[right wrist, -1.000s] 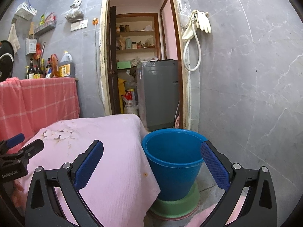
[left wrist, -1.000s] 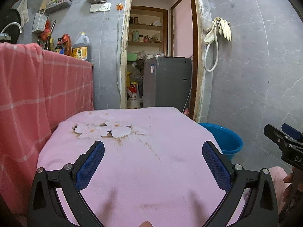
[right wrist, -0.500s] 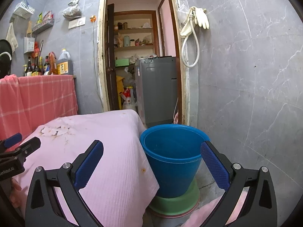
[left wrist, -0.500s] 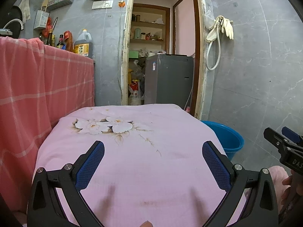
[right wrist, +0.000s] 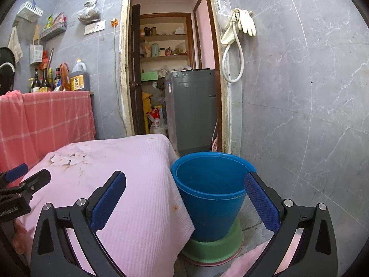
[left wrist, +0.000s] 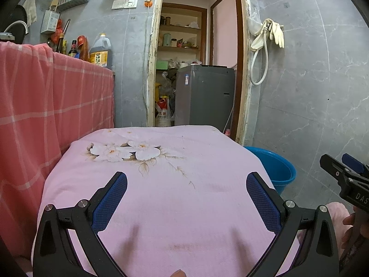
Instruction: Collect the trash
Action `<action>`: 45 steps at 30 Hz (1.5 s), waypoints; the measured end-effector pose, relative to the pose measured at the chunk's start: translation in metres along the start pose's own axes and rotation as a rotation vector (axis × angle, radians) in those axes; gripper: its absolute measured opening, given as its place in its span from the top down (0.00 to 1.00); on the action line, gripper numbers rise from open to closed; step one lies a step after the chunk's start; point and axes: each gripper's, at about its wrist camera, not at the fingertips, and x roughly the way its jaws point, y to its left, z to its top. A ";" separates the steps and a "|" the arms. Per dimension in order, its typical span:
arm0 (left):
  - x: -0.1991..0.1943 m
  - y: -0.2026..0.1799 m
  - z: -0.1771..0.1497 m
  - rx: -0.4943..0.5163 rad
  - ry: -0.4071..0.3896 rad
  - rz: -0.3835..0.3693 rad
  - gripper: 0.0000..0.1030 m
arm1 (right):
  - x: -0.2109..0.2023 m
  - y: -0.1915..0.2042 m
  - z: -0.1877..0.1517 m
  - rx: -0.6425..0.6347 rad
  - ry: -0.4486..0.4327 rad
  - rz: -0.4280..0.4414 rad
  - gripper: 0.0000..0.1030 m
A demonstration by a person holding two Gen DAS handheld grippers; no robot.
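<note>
Between the wide-spread, empty right tongs (right wrist: 185, 198): round blue plastic bucket (right wrist: 208, 198). Under the left tongs (left wrist: 186, 202), equally splayed and empty: pink flowered cloth-covered counter (left wrist: 161, 161), no trash visible.

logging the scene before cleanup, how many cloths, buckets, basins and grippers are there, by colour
pink floral cloth: 1
red checked cloth: 1
blue bucket: 1
green basin under the bucket: 1
left gripper, blue pads, open: 1
right gripper, blue pads, open: 1
total: 6
No loose trash shows on the pink cloth.
</note>
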 end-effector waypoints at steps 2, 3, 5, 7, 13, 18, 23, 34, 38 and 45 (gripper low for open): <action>0.000 0.001 0.000 -0.002 0.001 -0.002 0.02 | 0.000 0.000 0.000 0.000 -0.001 0.000 0.00; 0.000 0.001 0.000 -0.003 0.001 -0.001 0.02 | 0.000 0.000 0.000 -0.001 -0.001 -0.001 0.00; 0.000 0.001 0.000 -0.003 0.001 -0.002 0.02 | 0.000 0.000 0.000 0.001 0.000 0.000 0.00; 0.000 0.002 0.000 -0.006 0.002 -0.002 0.02 | 0.000 0.000 0.000 0.001 -0.001 -0.002 0.00; 0.001 0.003 0.000 -0.008 0.002 -0.003 0.02 | 0.001 -0.002 0.001 0.001 -0.002 0.002 0.00; 0.001 0.002 0.000 -0.008 0.002 -0.002 0.02 | 0.001 -0.002 0.001 0.000 -0.002 0.002 0.00; 0.000 0.003 0.000 -0.007 0.001 -0.003 0.02 | 0.001 -0.003 0.001 0.000 -0.002 0.002 0.00; 0.001 0.002 0.000 -0.009 0.002 -0.002 0.02 | 0.001 -0.003 0.002 0.000 -0.002 0.003 0.00; 0.000 0.003 0.000 -0.009 0.002 -0.003 0.02 | 0.000 -0.004 0.003 0.000 -0.004 0.002 0.00; 0.001 0.003 0.000 -0.008 0.002 -0.003 0.02 | 0.000 -0.005 0.005 0.000 -0.005 0.001 0.00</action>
